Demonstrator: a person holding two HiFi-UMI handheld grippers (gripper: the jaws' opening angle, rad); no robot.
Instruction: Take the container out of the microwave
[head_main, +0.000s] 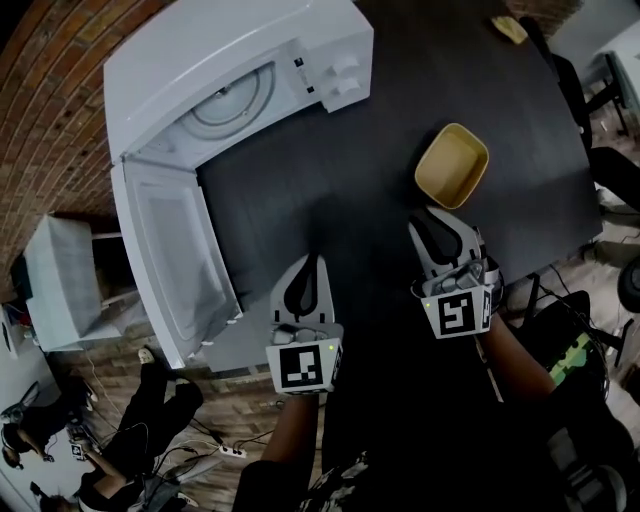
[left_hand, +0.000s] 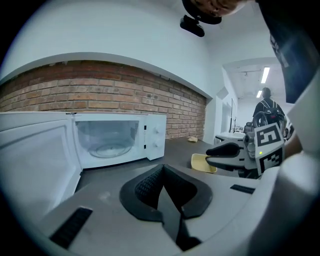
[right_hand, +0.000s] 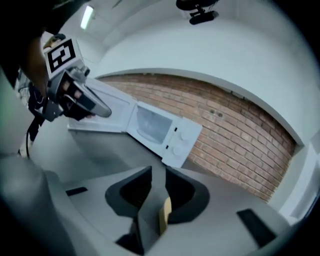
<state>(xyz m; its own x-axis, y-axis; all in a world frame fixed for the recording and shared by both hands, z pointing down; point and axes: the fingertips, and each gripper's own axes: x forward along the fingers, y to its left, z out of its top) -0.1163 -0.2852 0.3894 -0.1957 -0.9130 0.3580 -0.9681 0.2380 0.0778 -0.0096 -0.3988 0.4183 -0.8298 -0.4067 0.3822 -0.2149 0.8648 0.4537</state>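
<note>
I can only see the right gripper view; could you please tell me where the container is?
Observer: The container sits on the table, to the right of the microwave in the head view, just ahead of the right tongs.
Operator: Thank you. Is anything inside the microwave?
Observer: Only its turntable; otherwise it is empty.
Operator: And what about the left tongs?
Observer: The left tongs are shut, with nothing between them.

Head view's way up over the microwave (head_main: 200, 55), looking steeply down on its top & open door (head_main: 170, 260). Left gripper view sits low, facing its front fairly close; right gripper view catches it obliquely from further off. All 3 share microwave & brick wall (left_hand: 125, 92).
</note>
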